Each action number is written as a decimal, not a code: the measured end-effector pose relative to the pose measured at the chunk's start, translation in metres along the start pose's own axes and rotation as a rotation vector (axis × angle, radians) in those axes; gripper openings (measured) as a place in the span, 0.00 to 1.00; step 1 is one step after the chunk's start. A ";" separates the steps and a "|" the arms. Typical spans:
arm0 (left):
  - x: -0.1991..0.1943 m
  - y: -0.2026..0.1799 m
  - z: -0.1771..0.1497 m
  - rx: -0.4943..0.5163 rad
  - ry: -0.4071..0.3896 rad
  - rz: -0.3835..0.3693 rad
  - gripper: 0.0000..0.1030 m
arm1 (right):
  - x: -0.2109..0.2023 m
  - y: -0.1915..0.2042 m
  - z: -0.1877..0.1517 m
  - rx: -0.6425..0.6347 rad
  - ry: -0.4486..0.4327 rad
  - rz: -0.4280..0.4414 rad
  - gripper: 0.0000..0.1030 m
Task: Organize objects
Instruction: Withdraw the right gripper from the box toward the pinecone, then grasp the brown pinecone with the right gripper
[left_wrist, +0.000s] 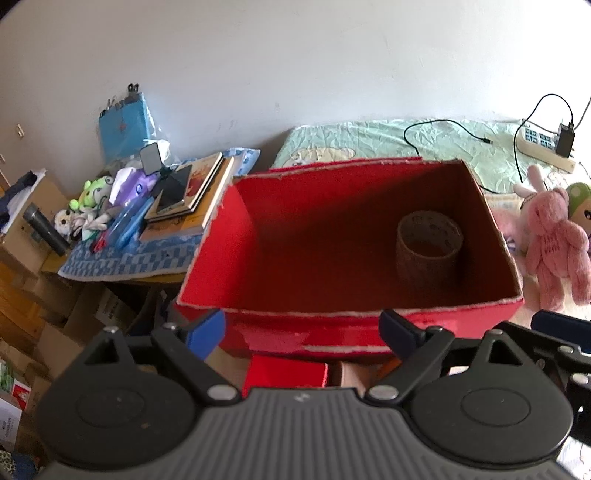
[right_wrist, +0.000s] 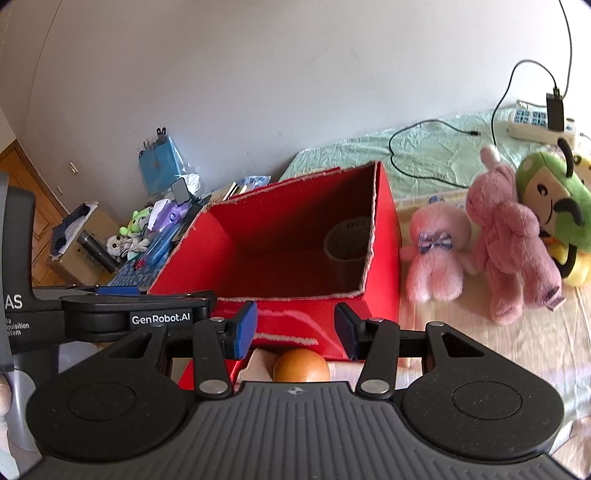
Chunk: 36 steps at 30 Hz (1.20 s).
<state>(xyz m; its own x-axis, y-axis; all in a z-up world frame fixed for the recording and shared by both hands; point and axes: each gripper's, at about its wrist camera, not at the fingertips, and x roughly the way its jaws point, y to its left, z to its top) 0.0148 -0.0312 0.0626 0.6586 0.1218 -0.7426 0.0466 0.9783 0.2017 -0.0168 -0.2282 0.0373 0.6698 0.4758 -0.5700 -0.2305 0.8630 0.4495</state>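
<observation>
The likeliest slip here is a clumsy pick — the orange ball (right_wrist: 301, 365) lies low, just in front of the red box (right_wrist: 295, 258) and close under the right gripper (right_wrist: 295, 330), so a closing pinch that lands off-centre could squirt it away across the bed. It is round and smooth, and I judge it would roll readily. A second risk is the box itself: its near wall stands right ahead of both tools, and a forward push could shove or tip it, since it looks like light cardboard with ragged cut edges. The two grippers are also side by side, so they could knock together over the box.

The right gripper's jaws are spread, with nothing between them; the ball shows below the gap, not in it. The left gripper (left_wrist: 301, 330) is spread wide too and holds nothing, facing the box's near wall.

The box is open-topped, bright red inside and out. Inside it, toward the right rear corner, stands a roll of brown tape (left_wrist: 428, 243) on end — the only thing in there. To the right of the box, on the bed, sit a pale pink plush (right_wrist: 436, 251), a darker pink rabbit (right_wrist: 509, 236) and a green plush (right_wrist: 554, 203), all outside the box and close together. To the left of the box is a cluttered side table (left_wrist: 122, 262).
</observation>
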 end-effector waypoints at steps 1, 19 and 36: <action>0.000 -0.002 -0.002 0.000 0.005 0.001 0.89 | 0.000 -0.002 -0.002 0.007 0.007 0.005 0.49; 0.006 0.008 -0.040 0.054 0.024 -0.226 0.87 | 0.019 -0.046 -0.032 0.216 0.182 0.077 0.47; 0.021 -0.007 -0.102 0.178 0.196 -0.666 0.80 | 0.047 -0.060 -0.067 0.349 0.499 0.220 0.47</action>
<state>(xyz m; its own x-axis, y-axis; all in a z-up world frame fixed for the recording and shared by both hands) -0.0482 -0.0181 -0.0192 0.3018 -0.4477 -0.8417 0.5243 0.8153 -0.2456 -0.0186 -0.2459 -0.0621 0.2052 0.7293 -0.6527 -0.0259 0.6707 0.7413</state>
